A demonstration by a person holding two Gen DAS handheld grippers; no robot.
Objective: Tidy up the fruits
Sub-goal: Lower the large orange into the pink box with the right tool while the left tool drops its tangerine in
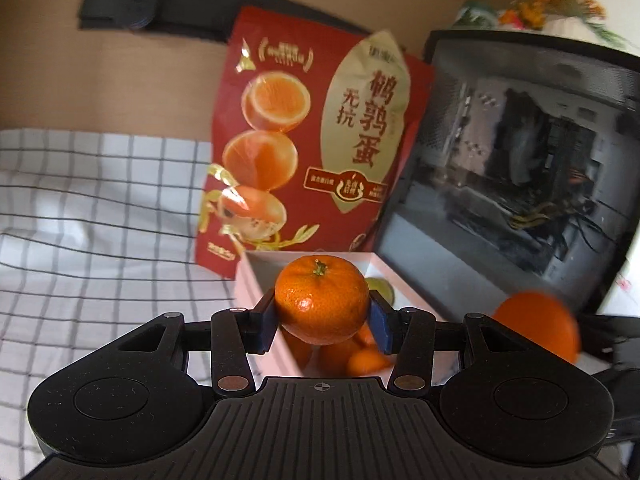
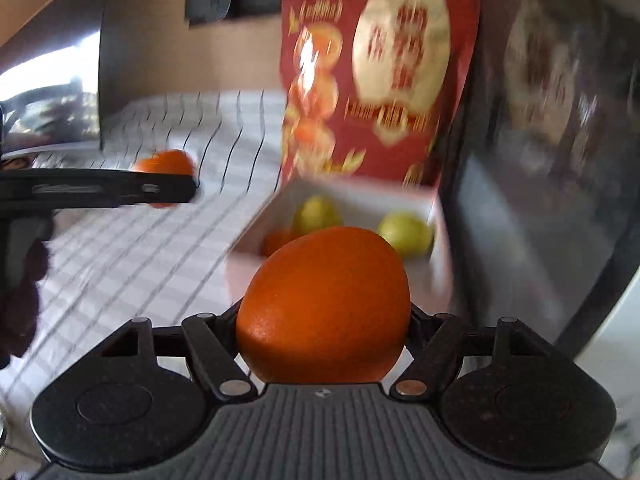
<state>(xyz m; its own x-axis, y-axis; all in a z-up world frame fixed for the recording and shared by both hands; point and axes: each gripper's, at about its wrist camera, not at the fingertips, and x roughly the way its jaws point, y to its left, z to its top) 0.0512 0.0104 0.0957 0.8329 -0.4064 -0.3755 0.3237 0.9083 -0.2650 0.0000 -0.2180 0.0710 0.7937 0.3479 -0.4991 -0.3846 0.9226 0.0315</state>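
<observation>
- Left claw (image 1: 322, 322) grips a small tangerine (image 1: 322, 300), stem up, above the white box (image 1: 256, 280).
- Right claw (image 2: 324, 320) clamps a large orange (image 2: 326, 308) in front of that box.
- Box holds orange fruit (image 1: 362, 360) and green-yellow fruit (image 2: 406, 236).
- Red snack bag (image 1: 312, 132) stands behind, on checked cloth (image 1: 100, 208).

Surface: a white cloth with a dark grid (image 1: 92, 216) is spread over it.
Box: a white open box (image 1: 256, 280) is set on the cloth.
Bag: a red printed bag (image 1: 304, 140) is stood upright behind the box.
</observation>
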